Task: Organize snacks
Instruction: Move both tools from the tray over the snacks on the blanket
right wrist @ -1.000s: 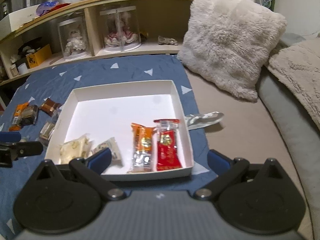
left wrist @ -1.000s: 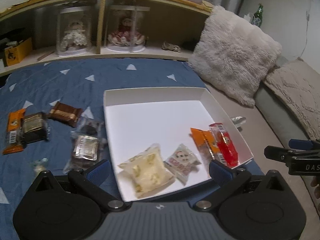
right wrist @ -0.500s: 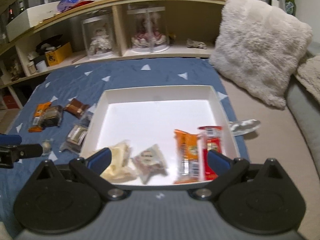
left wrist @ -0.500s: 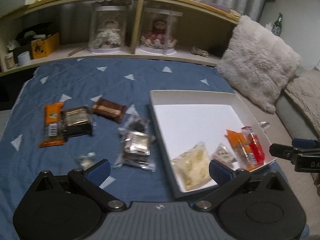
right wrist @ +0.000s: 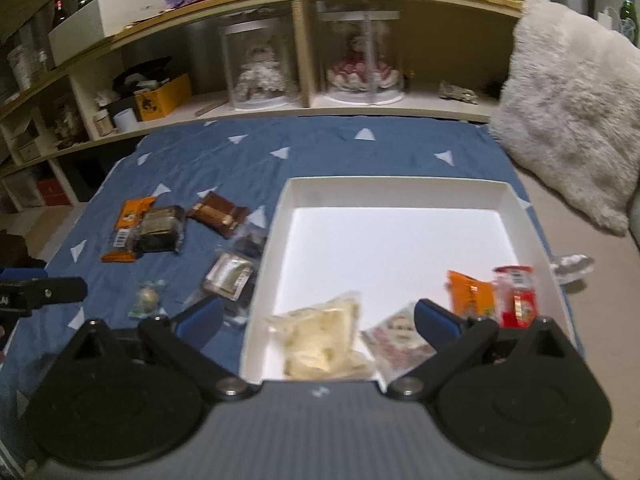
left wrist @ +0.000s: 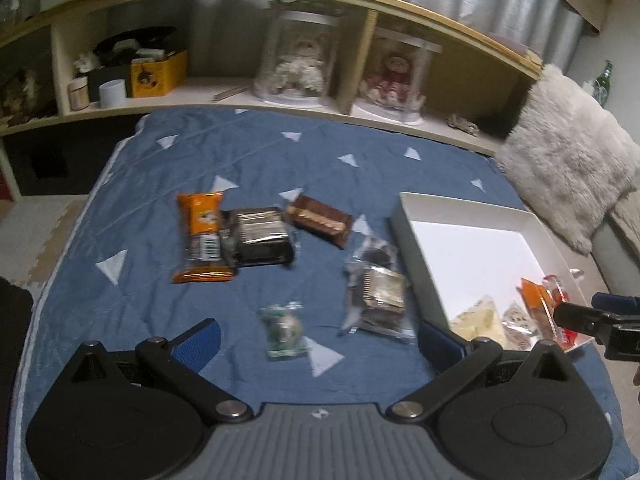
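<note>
1. The left gripper (left wrist: 318, 338) hangs low over the blue bedspread (left wrist: 248, 152), its jaws spread wide and holding nothing.
2. Between its blue fingertips (left wrist: 198, 338) lies a small green-wrapped sweet (left wrist: 283, 330), flat on the cloth and touched by neither one.
3. The right gripper (right wrist: 318, 322) is over the near edge of the white tray (right wrist: 394, 188); its jaws are also wide apart and empty.
4. Inside the tray, along the near side, lie a pale yellow packet (right wrist: 322, 338), a small clear packet with red print (right wrist: 396, 338), an orange bar (right wrist: 470, 296) and a red bar (right wrist: 516, 294). The last two lie side by side near the right wall.
5. Loose on the bedspread left of the tray are an orange packet (left wrist: 202, 236) with a dark packet (left wrist: 260, 236) overlapping its right edge, and a brown bar (left wrist: 320, 220) beyond them.
6. Just beside the tray's left wall lie a silver-and-dark packet (left wrist: 378, 298) and a small dark clear-wrapped snack (left wrist: 378, 250) behind it.
7. A crumpled silver wrapper (right wrist: 572, 264) lies on the beige cover to the right of the tray.
8. A fluffy pale cushion (right wrist: 568, 120) leans at the far right, and a wooden shelf (right wrist: 304, 108) with two cased dolls runs along the back.
</note>
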A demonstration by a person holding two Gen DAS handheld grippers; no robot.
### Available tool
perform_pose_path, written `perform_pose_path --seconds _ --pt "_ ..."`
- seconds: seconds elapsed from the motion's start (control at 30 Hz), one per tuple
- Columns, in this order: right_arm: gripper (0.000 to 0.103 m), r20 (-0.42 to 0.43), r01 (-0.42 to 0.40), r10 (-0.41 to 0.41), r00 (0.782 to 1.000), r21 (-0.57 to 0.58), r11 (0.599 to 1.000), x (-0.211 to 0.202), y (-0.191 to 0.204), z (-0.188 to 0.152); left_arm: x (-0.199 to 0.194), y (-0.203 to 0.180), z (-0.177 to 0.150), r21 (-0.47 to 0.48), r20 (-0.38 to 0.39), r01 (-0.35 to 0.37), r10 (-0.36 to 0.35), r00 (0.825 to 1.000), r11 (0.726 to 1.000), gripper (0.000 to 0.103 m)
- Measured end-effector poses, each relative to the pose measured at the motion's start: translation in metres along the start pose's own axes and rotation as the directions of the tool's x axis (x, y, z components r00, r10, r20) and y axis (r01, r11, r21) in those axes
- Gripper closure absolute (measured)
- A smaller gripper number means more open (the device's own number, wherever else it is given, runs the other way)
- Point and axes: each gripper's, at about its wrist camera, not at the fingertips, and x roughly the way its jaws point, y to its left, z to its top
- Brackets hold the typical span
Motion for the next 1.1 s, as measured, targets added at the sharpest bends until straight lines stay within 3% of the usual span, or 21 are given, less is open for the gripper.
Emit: perform_pose_path --seconds 0.3,0.63,0.87,1.1 --pt "0.001 0.014 -0.073 0.074 0.997 -0.049 0.996 0.032 0.038 0.001 0.018 0.040 -0.002 -0.065 -0.014 -0.014 0.013 1.000 0.998 0.000" --pt "0.001 0.049 -0.088 0.101 0.994 -0.216 0.972 0.074 0.061 -0.009 0.048 0.043 0.001 -0.072 -0.062 -0.026 0.022 0.998 0.997 0.000" --pt "0.001 0.004 -0.122 0.139 0.990 -0.462 0.878 0.096 0.076 0.009 0.068 0.034 0.011 -0.121 -0.071 -0.003 -0.006 0.997 0.993 0.000" --pt "0.007 -0.169 -0.267 0.208 0.964 -0.629 0.730 0.126 0.100 0.046 0.087 0.031 0.011 -0.116 -0.102 -0.035 0.023 0.995 0.993 0.000"
